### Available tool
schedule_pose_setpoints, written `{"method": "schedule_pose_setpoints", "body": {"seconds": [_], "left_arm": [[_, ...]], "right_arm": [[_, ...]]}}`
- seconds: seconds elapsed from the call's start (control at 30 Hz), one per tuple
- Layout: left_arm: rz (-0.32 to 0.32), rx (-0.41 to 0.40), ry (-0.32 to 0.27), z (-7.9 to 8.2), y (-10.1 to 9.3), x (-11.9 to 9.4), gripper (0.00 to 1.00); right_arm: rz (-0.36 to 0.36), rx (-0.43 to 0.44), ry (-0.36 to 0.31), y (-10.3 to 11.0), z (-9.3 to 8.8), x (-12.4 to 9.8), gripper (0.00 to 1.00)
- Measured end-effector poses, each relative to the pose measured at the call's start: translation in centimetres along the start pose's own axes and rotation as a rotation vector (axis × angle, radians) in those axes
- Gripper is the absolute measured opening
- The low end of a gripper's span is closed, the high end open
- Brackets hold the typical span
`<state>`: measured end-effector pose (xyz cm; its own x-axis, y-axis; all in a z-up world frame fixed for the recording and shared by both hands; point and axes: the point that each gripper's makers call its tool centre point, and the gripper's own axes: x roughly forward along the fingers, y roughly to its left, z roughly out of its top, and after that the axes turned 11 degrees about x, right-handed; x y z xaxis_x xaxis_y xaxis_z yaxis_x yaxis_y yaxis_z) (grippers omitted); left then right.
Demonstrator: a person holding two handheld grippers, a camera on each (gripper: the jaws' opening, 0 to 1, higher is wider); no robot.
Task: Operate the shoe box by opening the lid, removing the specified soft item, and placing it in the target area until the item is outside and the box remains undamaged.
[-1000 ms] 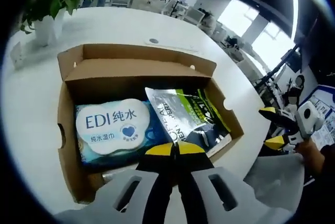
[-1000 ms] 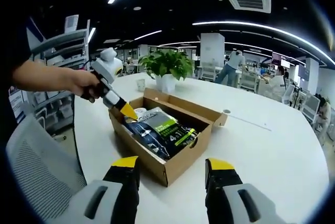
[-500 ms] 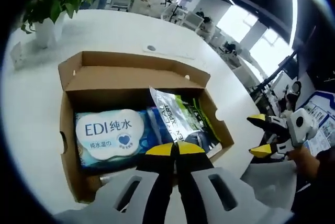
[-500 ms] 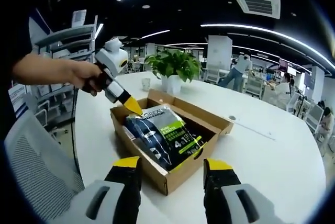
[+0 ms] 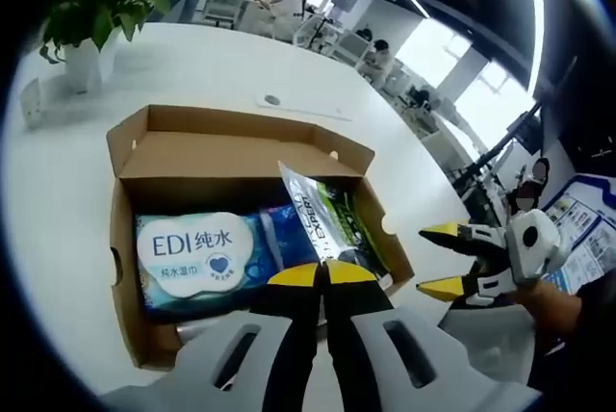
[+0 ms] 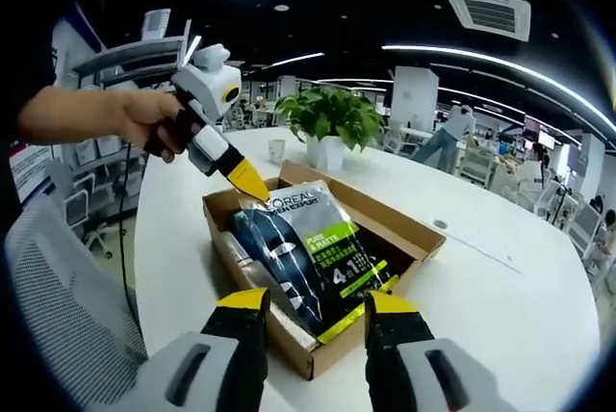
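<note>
Pouch [image 6: 306,256] tilted up lengthwise, left gripper [image 6: 248,181] gripping top

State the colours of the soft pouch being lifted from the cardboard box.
Dark navy with a lime-green band and silver top edge, on the soft pouch; clearest in the right gripper view.

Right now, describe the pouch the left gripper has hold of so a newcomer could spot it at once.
On the round white table sits an open cardboard shoe box. The pouch is the dark, glossy pack tilted up out of it, pinched at one corner by the left gripper. Lime-green "4 in 1" lettering separates it from the flat blue EDI wet-wipes pack alongside.
</note>
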<state>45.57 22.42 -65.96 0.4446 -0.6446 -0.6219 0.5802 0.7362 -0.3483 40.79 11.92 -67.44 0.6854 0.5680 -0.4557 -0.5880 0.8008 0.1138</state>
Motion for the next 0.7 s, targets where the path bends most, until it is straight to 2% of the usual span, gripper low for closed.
{"method": "schedule_pose_setpoints", "body": {"seconds": [0.33, 0.7], "left_arm": [[-0.008, -0.002, -0.008, 0.1, -0.5, -0.5, 0.00], [-0.018, -0.015, -0.023, 0.7, -1.0, -0.7, 0.00]], "right_arm": [[0.027, -0.015, 0.029, 0.7, -0.6, 1.9, 0.29], [0.037, -0.063, 0.064, 0.5, -1.3, 3.8, 0.29]]}}
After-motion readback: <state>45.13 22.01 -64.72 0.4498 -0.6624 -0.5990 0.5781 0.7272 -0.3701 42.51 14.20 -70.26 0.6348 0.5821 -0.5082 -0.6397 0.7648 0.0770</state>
